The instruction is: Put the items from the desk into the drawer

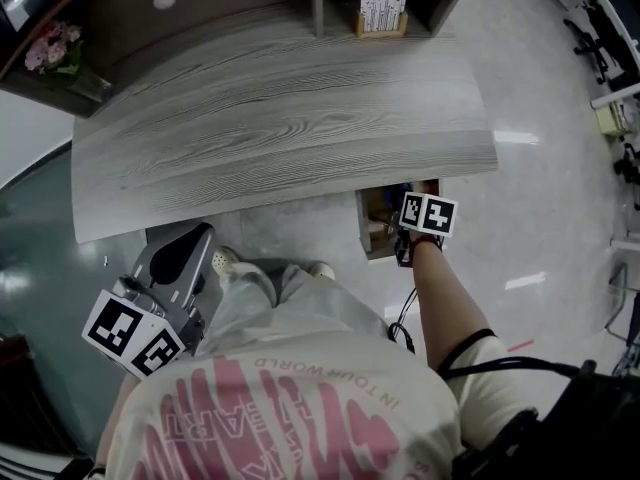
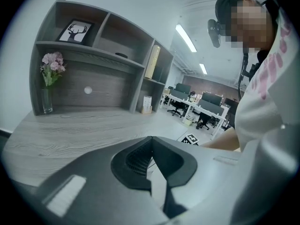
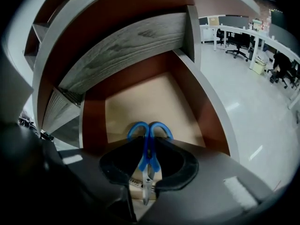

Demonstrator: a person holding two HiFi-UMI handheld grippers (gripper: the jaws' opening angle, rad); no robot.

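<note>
The grey woodgrain desk (image 1: 280, 128) fills the far half of the scene. On it show only a card stand (image 1: 383, 8) at the far edge and flowers (image 1: 52, 46) at the far left. Under its near right edge the drawer (image 3: 93, 121) stands pulled open, with red-brown walls and a pale floor.

The left gripper (image 2: 152, 142) hangs at the near left, beside the person's leg and well apart from the drawer. Its jaws are pressed together with nothing between them.

The right gripper (image 3: 148, 138) points steeply down into the open drawer and pinches the scissors (image 3: 148, 149). The pads clamp the blue shank near the pivot. The two handle loops stick out past the jaw tips toward the drawer floor, and the closed steel blades run back between the jaws. The scissors hang above the floor, inside the line of the walls; I can't tell whether the loops touch it.

I judge the scissors light and stiff, so they need no strong squeeze. The plastic handles look smooth and the blades slick, so a pinch on the blades alone could slide. The shank by the pivot is the sound place to hold, because it keeps the blades shut and the weight balanced. The points are sharp and the floor is hard, so the scissors are best let go low rather than dropped
</note>
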